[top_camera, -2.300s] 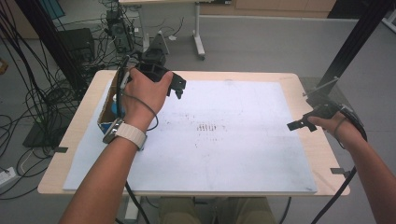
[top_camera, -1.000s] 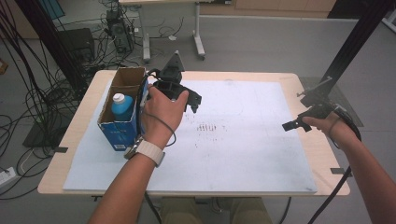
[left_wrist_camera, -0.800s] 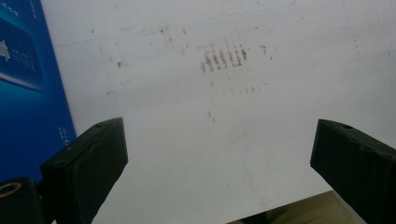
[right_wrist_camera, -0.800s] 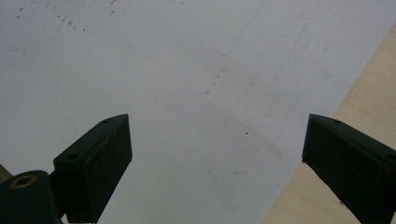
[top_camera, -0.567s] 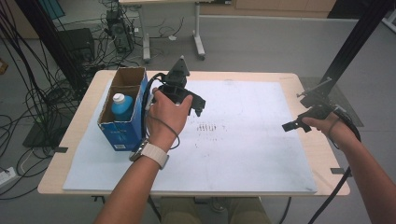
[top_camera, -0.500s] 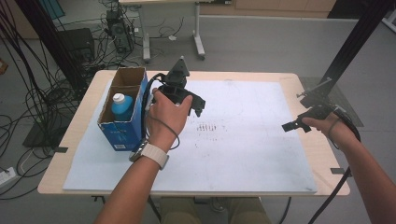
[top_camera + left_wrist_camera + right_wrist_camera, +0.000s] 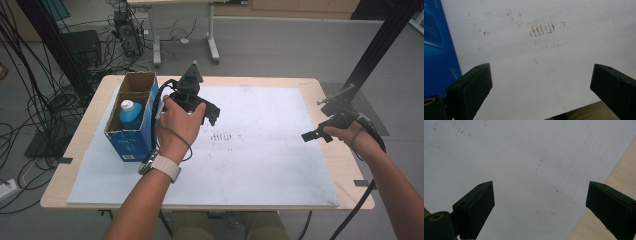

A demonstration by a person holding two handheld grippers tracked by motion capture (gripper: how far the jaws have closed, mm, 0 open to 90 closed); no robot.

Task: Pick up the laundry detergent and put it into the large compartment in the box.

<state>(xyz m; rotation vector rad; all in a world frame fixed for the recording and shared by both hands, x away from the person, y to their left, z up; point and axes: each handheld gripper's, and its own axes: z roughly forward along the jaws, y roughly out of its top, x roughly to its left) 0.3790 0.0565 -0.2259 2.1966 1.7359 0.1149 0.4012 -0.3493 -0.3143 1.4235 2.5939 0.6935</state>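
A blue cardboard box (image 7: 131, 135) with its top open stands at the table's left, also seen at the left edge of the left gripper view (image 7: 436, 50). Inside it stands a blue bottle (image 7: 131, 114) with a white cap. My left gripper (image 7: 199, 107) hangs just right of the box, above the white sheet (image 7: 260, 160). It is open (image 7: 541, 87), with nothing between its jaws. My right gripper (image 7: 320, 129) hovers over the sheet's right edge, open (image 7: 539, 205) and holding nothing.
Brown scuff marks (image 7: 225, 135) sit mid-sheet, below the left gripper (image 7: 542, 27). The wooden table (image 7: 90, 150) shows bare around the sheet, and its right strip (image 7: 599, 220) lies under the right gripper. Black posts, cables and equipment stand beyond the far edge.
My left hand has moved right, from over the box to beside it, uncovering the box and bottle. In the last second it barely shifted. The right gripper edged slightly left.
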